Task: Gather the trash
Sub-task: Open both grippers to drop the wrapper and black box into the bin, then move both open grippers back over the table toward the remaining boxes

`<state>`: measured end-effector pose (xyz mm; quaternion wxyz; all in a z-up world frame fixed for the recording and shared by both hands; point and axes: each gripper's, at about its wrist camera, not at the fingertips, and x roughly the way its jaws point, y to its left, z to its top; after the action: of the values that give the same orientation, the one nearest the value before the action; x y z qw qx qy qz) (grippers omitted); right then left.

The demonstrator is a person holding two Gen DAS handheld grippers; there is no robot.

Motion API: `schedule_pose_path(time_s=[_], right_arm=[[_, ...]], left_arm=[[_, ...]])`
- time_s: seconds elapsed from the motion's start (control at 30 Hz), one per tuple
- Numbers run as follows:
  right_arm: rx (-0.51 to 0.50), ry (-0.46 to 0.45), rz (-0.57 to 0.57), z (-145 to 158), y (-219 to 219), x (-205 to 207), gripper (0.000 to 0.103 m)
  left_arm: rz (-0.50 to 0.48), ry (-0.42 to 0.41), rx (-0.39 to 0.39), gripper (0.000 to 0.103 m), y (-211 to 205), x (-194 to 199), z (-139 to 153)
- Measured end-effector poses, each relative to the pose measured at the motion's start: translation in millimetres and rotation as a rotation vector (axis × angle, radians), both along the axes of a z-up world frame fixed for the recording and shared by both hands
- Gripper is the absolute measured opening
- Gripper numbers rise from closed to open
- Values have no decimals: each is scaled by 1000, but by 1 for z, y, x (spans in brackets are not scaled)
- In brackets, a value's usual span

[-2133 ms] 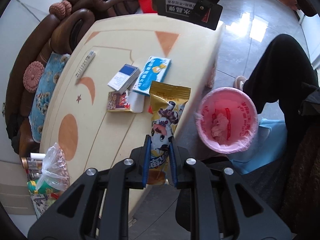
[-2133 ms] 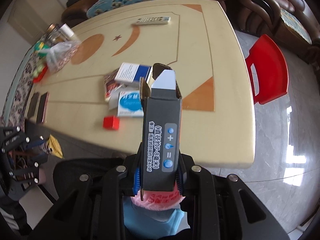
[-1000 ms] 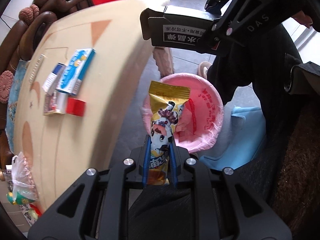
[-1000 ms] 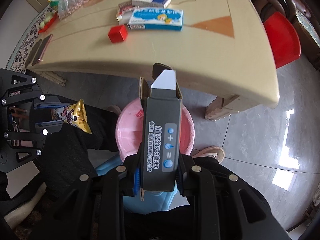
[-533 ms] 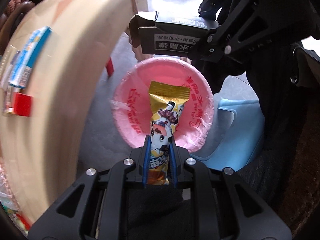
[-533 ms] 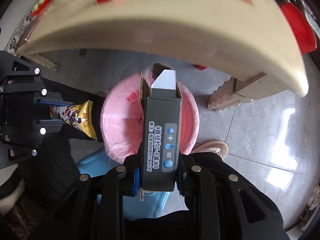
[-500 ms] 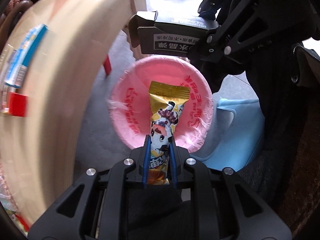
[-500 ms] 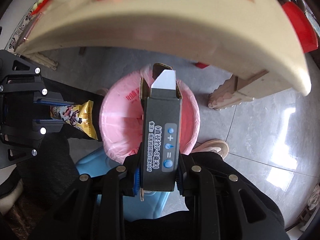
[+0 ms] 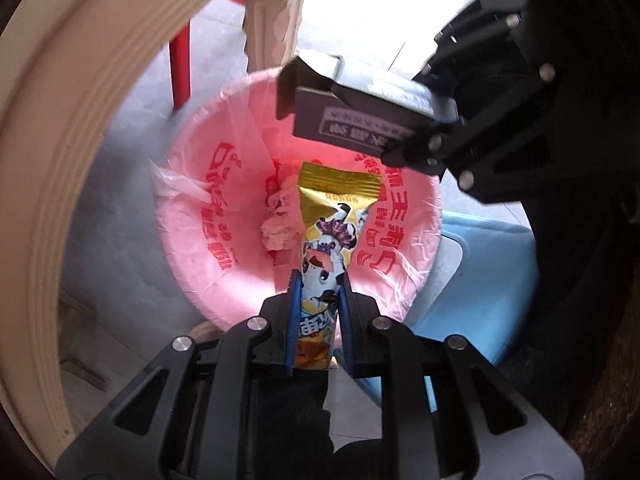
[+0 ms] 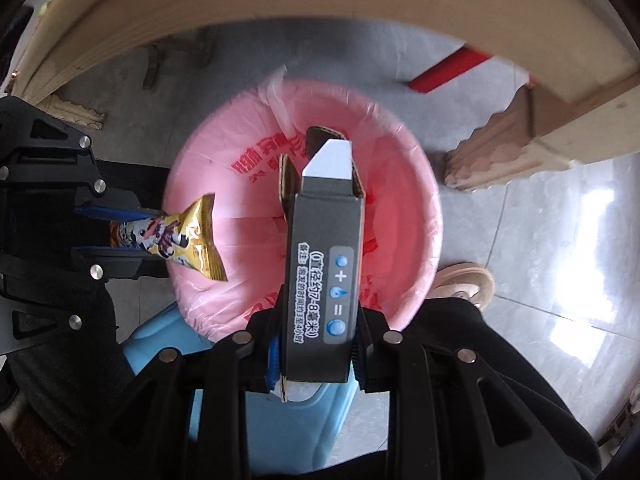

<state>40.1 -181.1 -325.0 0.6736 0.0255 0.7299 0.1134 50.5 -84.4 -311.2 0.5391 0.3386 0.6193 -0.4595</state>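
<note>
My left gripper is shut on a yellow snack wrapper with a cartoon cow and holds it over the pink-lined trash bin. My right gripper is shut on a dark grey cardboard box with an open flap, also held over the bin. The box shows at the bin's far rim in the left wrist view, and the wrapper shows at the bin's left rim in the right wrist view. Crumpled white paper lies inside the bin.
The cream table's edge curves over the left of the bin, and its carved leg stands close by. A blue plastic stool stands beside the bin. A red chair leg and a shoe are near.
Both grippers have come down closer to the bin, which now fills the middle of both views. The tabletop and its items have passed out of sight. Both still hold their items.
</note>
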Motion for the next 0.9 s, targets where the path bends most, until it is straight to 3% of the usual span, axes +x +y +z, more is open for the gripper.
schedule_pose_path(time_s=[0.17,0.47,0.57,0.63,0.7,0.9], right_arm=[[10,41,3,-27,-1,-3,27],[26,38,51,-32,10,-3,28],[23,20,69,-29,14,-3,44],[3,5,77,-27,16,-3,68],[-5,-5,84,-26,17,-3,70],[1,6,67,-25,14,-1,70]], left_arm=[[26,30,45,18,4,4,-19],[30,42,88,22,3,7,-36],[25,32,91,35,2,7,-35],[21,27,88,42,1,7,-33],[22,20,89,49,0,7,-31],[39,12,93,54,1,9,-29]])
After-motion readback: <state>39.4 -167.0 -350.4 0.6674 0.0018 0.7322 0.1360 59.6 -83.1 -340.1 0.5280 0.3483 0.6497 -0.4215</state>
